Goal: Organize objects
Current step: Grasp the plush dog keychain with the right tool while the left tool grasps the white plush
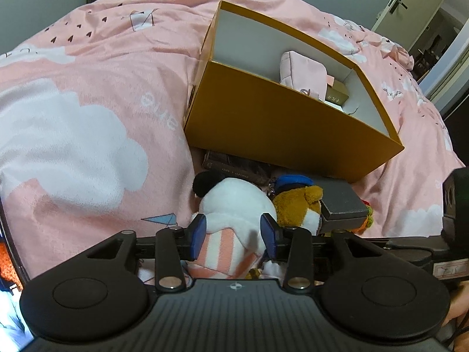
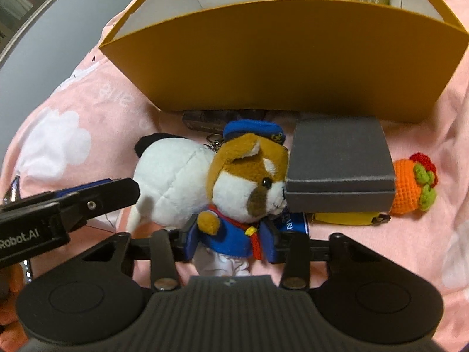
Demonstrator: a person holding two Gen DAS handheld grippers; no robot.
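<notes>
A white plush toy (image 1: pixel 237 202) with a black ear and a pink-striped body lies on the pink bedspread. It sits between the blue pads of my left gripper (image 1: pixel 234 234), whose jaws flank it loosely and stand open. Beside it lies a brown-and-white dog plush (image 2: pixel 246 173) in a blue cap and blue jacket. My right gripper (image 2: pixel 230 243) is shut on that jacket. An open orange box (image 1: pixel 278 117) stands just beyond both toys, with a pink pouch (image 1: pixel 302 70) and a small gold box (image 1: pixel 337 94) inside it. In the right wrist view one of the left gripper's fingers (image 2: pixel 117 189) reaches in beside the white plush (image 2: pixel 173 182).
A grey lidded box (image 2: pixel 340 158) lies against the dog's face. An orange crochet toy (image 2: pixel 410 187) and a flat yellow item (image 2: pixel 343 218) are to its right. A dark flat box (image 2: pixel 205 120) lies at the foot of the orange box (image 2: pixel 278 52). An open doorway (image 1: pixel 433 38) shows far right.
</notes>
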